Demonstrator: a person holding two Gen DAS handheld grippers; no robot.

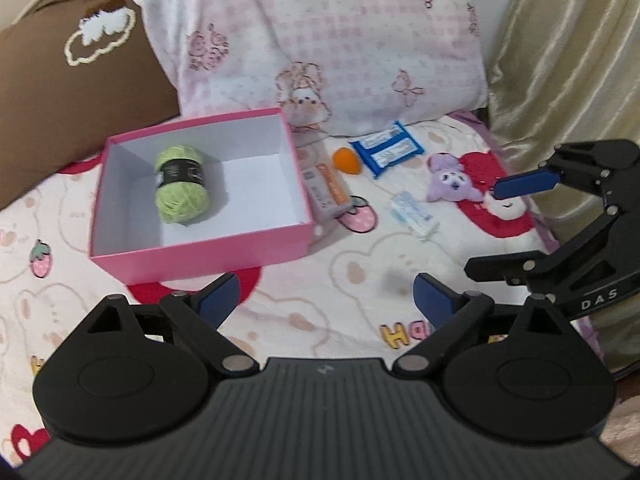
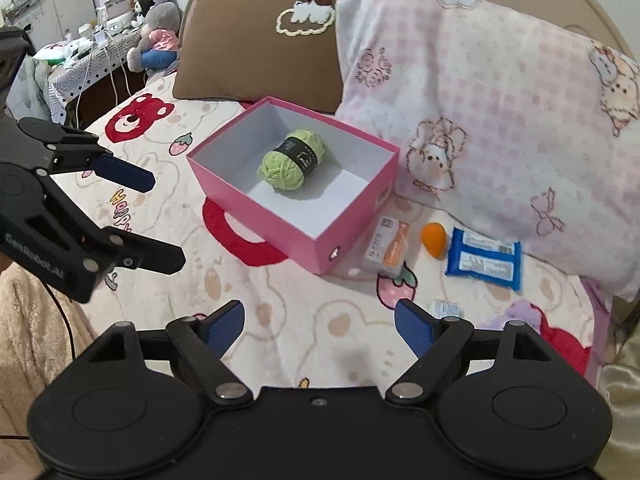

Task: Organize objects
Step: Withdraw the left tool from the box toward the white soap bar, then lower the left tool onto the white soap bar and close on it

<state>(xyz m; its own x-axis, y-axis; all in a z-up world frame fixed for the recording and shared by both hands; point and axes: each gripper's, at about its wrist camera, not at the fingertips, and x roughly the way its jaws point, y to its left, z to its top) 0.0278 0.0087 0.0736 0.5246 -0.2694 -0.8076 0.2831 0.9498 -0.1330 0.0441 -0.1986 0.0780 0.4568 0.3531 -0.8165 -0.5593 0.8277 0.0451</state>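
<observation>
- a pink box (image 1: 200, 256) sat open on the bed (image 1: 340, 280), and served as the landmark for the rest.
- a green yarn ball (image 1: 182, 186) lay inside the box, on its white floor, toward the left wall in the left wrist view.
- a grey and orange carton (image 1: 326, 192) lay just beside the box's right wall, nearly touching it.
- an orange egg (image 1: 347, 161) sat a little further right of the box, past the carton.
- a blue pack (image 1: 386, 148) lay beyond the egg, near the pink pillow (image 1: 320, 40).
- a small white packet (image 1: 414, 214) and a purple plush (image 1: 450, 180) lay well to the right of the box.
- a brown pillow (image 1: 60, 100) stood behind the box on the left.
- the left gripper (image 1: 326, 300) hung in front of the box, its jaws spread wide with nothing between them.
- the right gripper (image 2: 320, 322) hung to the right of the box, near the plush, jaws also spread and empty.
</observation>
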